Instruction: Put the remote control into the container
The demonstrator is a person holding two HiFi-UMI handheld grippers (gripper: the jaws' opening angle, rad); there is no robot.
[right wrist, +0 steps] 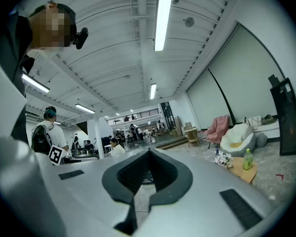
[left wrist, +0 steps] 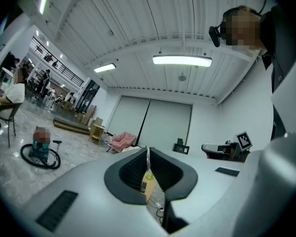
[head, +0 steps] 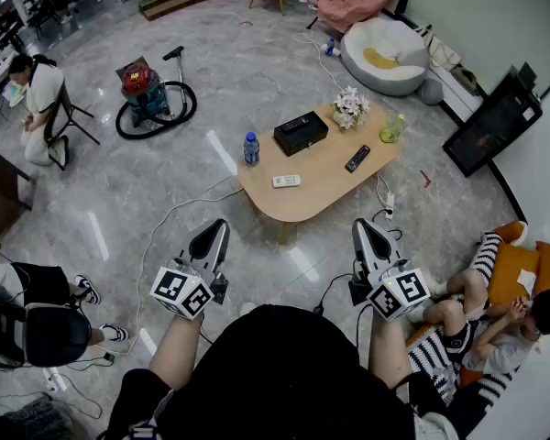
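A low wooden table (head: pixel 316 186) stands ahead of me in the head view. On it lie a white remote control (head: pixel 286 181) near the front edge and a black remote control (head: pixel 357 158) to the right. The black box container (head: pixel 301 133) sits at the table's far side. My left gripper (head: pixel 215 227) and right gripper (head: pixel 362 227) are both shut and empty, held level well short of the table. In the left gripper view the shut jaws (left wrist: pixel 147 154) leave a slit that shows the black remote control (left wrist: pixel 143 186).
On the table are also a water bottle (head: pixel 251 148), white flowers (head: pixel 350 106) and a green bottle (head: pixel 391 129). Cables cross the floor near the table. A vacuum cleaner (head: pixel 147 94) stands at the left. A person sits on the floor at the right (head: pixel 481 314).
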